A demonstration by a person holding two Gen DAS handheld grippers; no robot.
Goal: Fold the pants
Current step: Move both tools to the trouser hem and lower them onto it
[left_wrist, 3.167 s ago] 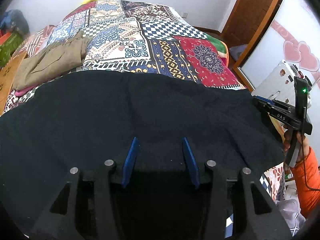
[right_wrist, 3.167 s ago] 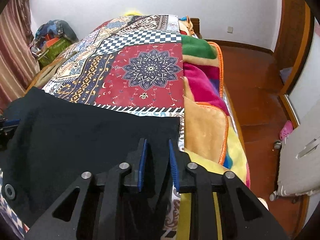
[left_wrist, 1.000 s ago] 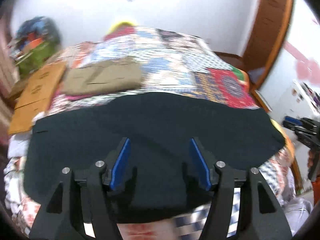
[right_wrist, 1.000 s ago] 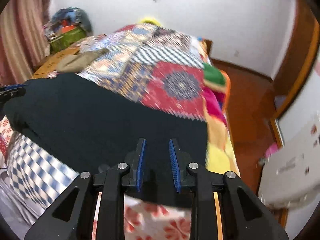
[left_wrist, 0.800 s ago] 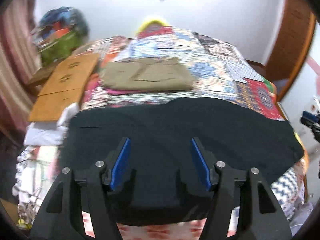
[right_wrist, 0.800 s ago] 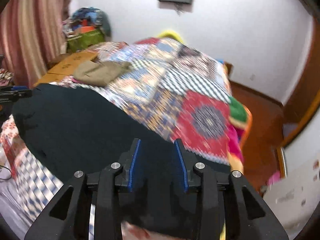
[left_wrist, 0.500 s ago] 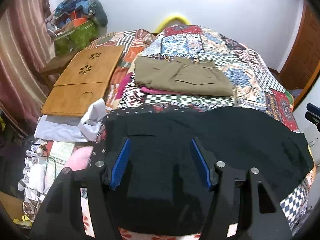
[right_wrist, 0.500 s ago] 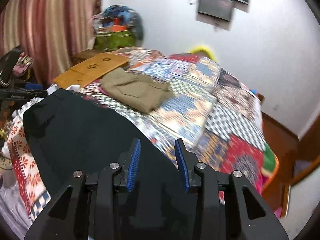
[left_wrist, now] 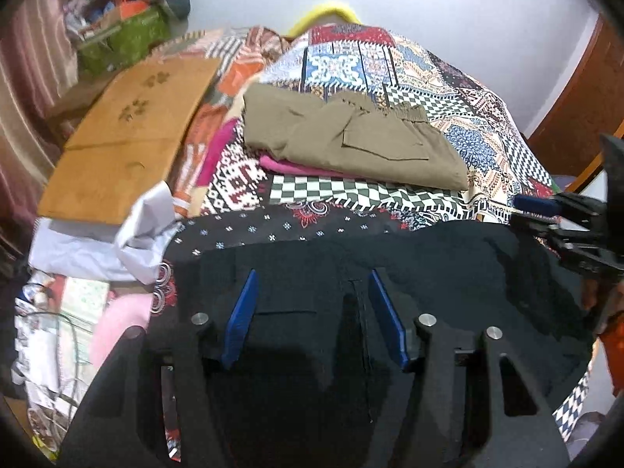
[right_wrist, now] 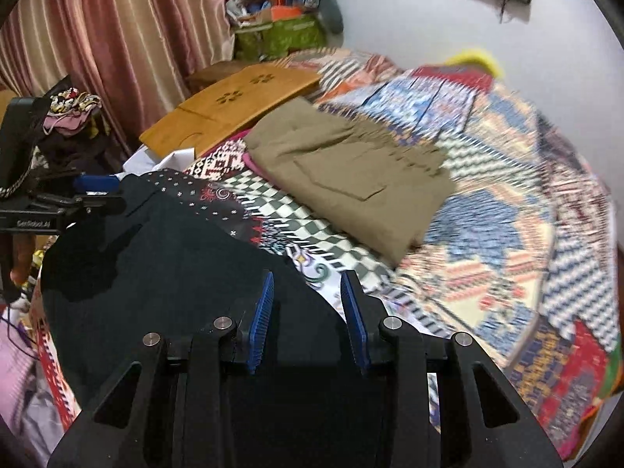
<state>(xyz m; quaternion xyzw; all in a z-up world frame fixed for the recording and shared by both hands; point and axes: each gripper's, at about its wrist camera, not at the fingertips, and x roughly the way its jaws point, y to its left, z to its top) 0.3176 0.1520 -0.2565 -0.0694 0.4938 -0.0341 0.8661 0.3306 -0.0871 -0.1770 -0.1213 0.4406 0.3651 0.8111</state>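
Note:
The black pants (left_wrist: 448, 273) lie flat across the near end of the patchwork bed; they also show in the right wrist view (right_wrist: 163, 269). My left gripper (left_wrist: 312, 308) is open, its blue pads spread over the black cloth with nothing between them. My right gripper (right_wrist: 308, 312) is open above the pants' near edge. The right gripper also shows at the right edge of the left wrist view (left_wrist: 561, 218), and the left gripper at the left edge of the right wrist view (right_wrist: 93, 191).
Folded khaki pants (left_wrist: 351, 136) lie on a pink garment further up the patchwork quilt (left_wrist: 468, 93). A wooden lap tray (left_wrist: 128, 136) lies at the bed's left. White cloth (left_wrist: 132, 230), clutter and curtains (right_wrist: 117, 39) are on the left.
Both grippers opened and let go of the black pants. Both cameras swung left, bringing the khaki pants, tray and curtains into view. The pants now lie flat on the bed.

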